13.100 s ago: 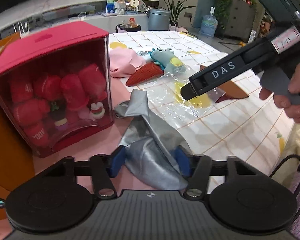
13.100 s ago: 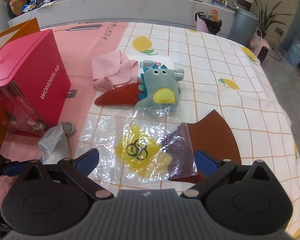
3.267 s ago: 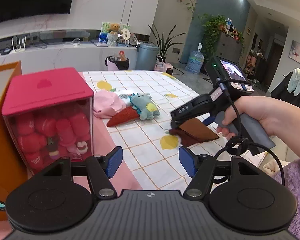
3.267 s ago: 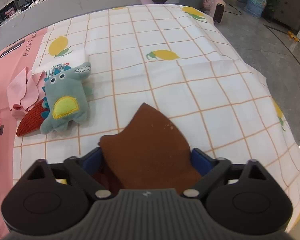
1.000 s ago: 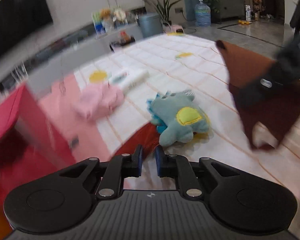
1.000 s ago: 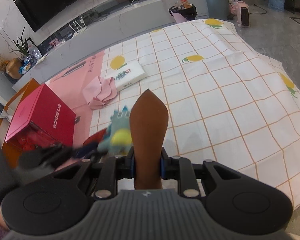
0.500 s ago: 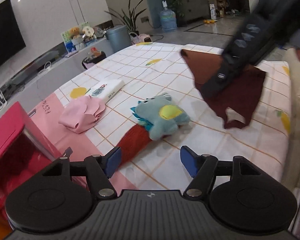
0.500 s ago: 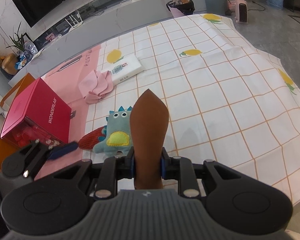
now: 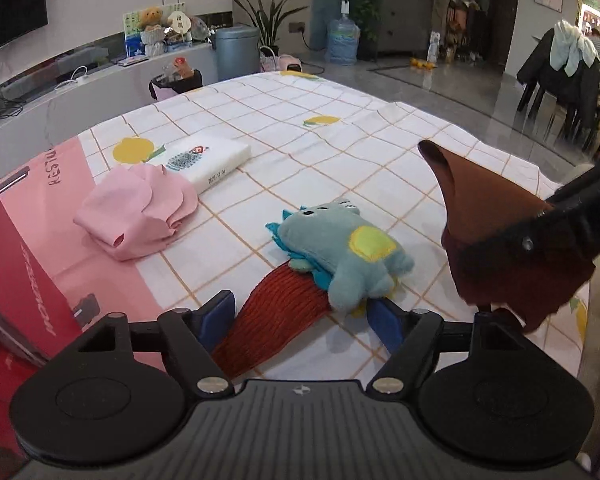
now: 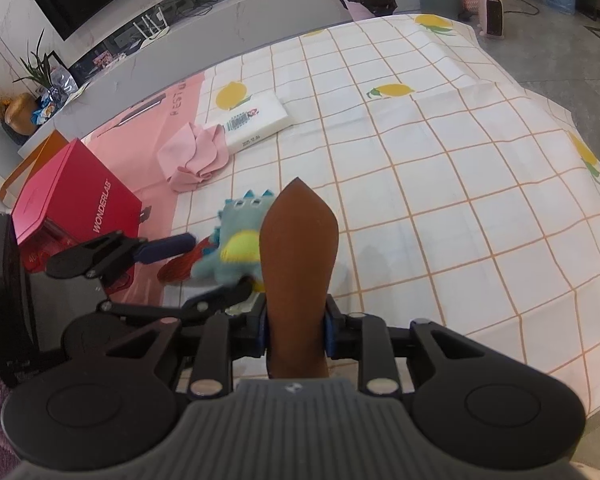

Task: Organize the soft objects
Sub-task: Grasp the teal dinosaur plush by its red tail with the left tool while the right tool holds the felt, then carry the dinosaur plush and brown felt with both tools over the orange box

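Since a second ago the left tool has swung in over the toys and its jaws have just been opening — they were pinched together with nothing in them, and now they stand wide with nothing gripped, bracketing the red ribbed plush on the checked lemon-print cloth that covers the surface. The right tool has hardly shifted; its jaws have eased slightly apart, yet the pads are clenched on the brown cloth, which stands up from them in a pointed tongue while its loose end hangs below, held clear of the surface.

What the coming move turns on: the red plush lies straight ahead of the left tool, its near end between the blue pads, its long axis running away and to the right until it slips under the teal dinosaur plush. The dinosaur lies across that far end, its hind part just beside the right-hand pad. The left tool is plainly the nearer one; the right is occupied.

The red plush looks like a flat, corduroy-ribbed, leaf-shaped piece — limp and thin, I judge, so a pinch at its near end should lift it, though the dinosaur may drag along. The dinosaur is stubby and padded, with a yellow belly patch and blue spikes. Farther back lie a crumpled pink cloth and a white tissue pack, well apart from both tools.
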